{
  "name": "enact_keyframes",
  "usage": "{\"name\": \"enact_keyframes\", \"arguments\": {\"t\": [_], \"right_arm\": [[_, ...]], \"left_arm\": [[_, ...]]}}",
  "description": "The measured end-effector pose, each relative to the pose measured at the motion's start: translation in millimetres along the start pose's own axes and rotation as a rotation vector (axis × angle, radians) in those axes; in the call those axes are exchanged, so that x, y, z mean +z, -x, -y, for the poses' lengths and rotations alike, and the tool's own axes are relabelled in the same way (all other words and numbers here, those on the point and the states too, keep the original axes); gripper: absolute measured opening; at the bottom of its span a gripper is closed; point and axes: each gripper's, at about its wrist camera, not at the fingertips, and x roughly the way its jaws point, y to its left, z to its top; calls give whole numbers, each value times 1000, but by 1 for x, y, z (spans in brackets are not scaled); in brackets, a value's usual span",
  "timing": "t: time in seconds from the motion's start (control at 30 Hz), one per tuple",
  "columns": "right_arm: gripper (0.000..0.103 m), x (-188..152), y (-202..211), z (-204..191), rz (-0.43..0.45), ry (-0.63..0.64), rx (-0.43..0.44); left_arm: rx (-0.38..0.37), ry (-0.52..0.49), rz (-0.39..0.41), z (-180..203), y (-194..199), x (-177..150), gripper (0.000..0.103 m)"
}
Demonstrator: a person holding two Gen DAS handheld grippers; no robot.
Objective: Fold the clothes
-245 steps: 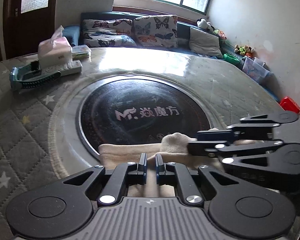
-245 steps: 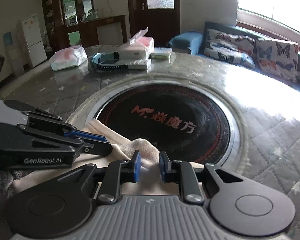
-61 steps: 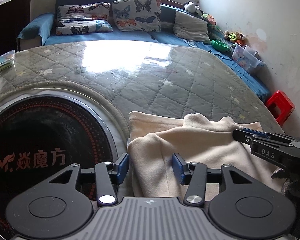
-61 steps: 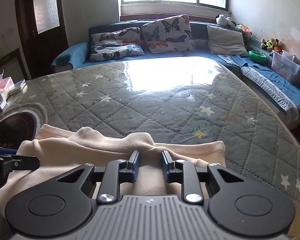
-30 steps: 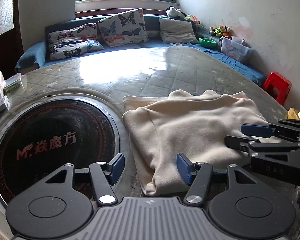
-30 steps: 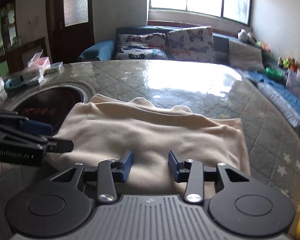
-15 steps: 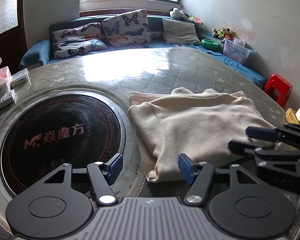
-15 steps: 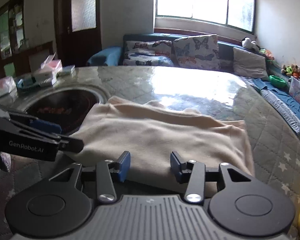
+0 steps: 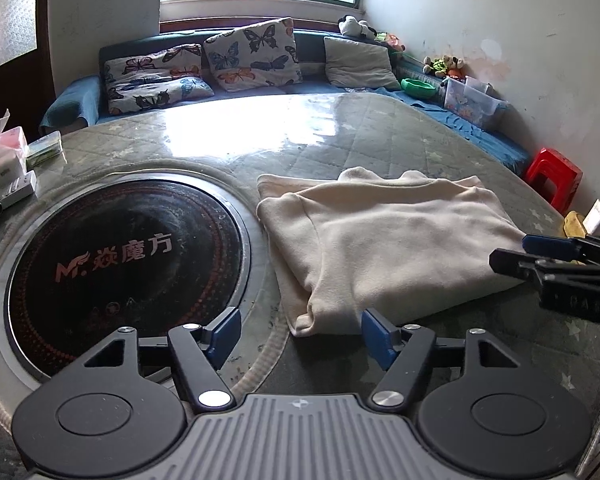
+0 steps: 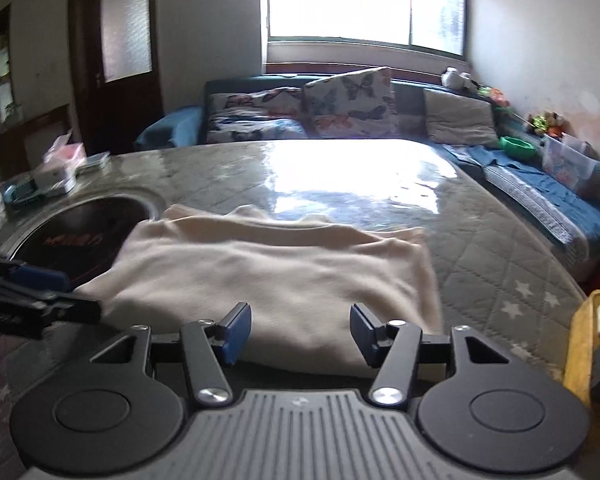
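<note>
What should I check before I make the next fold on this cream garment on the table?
1. Left gripper jaws open, holding nothing: ok.
2. Right gripper jaws open, holding nothing: ok.
3. Cream garment lying flat on the table, already folded: ok.
4. Garment clear of the black round hotplate: ok, beside it.
5. Edges lined up: not ok, a lower layer sticks out at the far left.
6. Underside free of bunching: cannot tell.
</note>
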Motion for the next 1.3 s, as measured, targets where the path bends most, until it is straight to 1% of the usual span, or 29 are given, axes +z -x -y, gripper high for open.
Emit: {"name": "enact_keyframes", "arguments": {"t": [0.13, 0.2, 0.33, 0.37, 0.43, 0.5, 0.57, 0.6, 0.63, 0.8, 0.87, 0.9, 1.13, 1.23, 1.3], "right_arm": [[62, -7, -11, 12, -44, -42, -6], [62, -10, -10, 13, -40, -44, -5], [67, -9, -3, 10, -28, -38, 3], [70, -9, -1, 8, -26, -33, 4], [76, -8, 0, 3, -22, -24, 6], [78, -8, 3, 0, -17, -22, 6], [84, -9, 5, -3, -15, -22, 4], [85, -9, 6, -4, -12, -22, 2], [85, -9, 8, -5, -8, -22, -1], [95, -10, 14, -10, 10, -23, -14], [102, -11, 18, -11, 21, -24, -23], [103, -11, 20, -12, 31, -25, -36], [103, -14, 31, -15, 93, -43, -87], [103, -15, 34, -16, 108, -55, -112], [103, -16, 34, -17, 107, -64, -108]], "left_arm": [[-4, 8, 2, -2, 4, -1, 71], [-5, 2, 9, -3, 6, -2, 75], [-11, -2, 25, -3, 11, -2, 81], [-14, -3, 29, -3, 12, -2, 85], [-19, -6, 39, -2, 15, -2, 88], [-23, -9, 47, -2, 17, -2, 92], [-24, -14, 52, -1, 19, -3, 95], [-22, -18, 55, 0, 20, -3, 97], [-20, -22, 58, 1, 21, -4, 97], [-17, -37, 72, 3, 27, -7, 103], [-19, -41, 77, 4, 29, -8, 103], [-19, -43, 79, 5, 30, -8, 103], [-25, -52, 102, 5, 37, -12, 103], [-26, -52, 110, 5, 40, -13, 103], [-25, -46, 113, 4, 41, -14, 103]]}}
